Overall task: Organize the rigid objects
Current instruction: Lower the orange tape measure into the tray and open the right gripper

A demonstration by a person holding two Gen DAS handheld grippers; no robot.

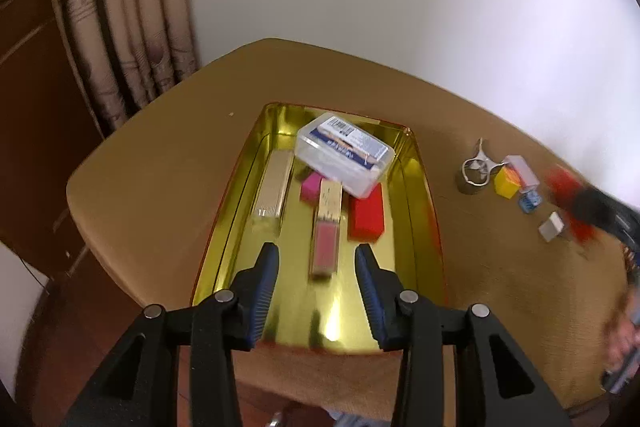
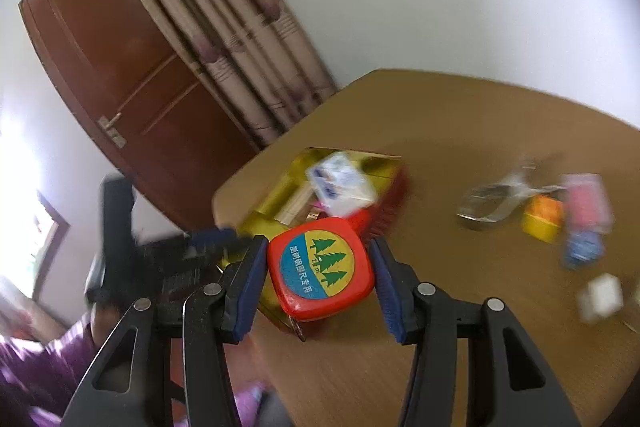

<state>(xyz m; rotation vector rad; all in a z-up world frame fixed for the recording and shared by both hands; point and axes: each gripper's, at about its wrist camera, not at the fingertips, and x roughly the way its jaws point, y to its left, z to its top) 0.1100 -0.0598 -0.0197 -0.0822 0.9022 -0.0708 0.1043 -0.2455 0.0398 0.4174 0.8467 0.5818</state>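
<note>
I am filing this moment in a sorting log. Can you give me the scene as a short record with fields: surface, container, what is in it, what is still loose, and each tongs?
surface: tan table
container: gold tray
in tray: clear plastic box, pink block, red block, gold case, lip gloss tube
loose on table: metal ring tool, yellow block, white cube
left tongs: open, over tray, holding nothing
right tongs: shut on red tape measure
</note>
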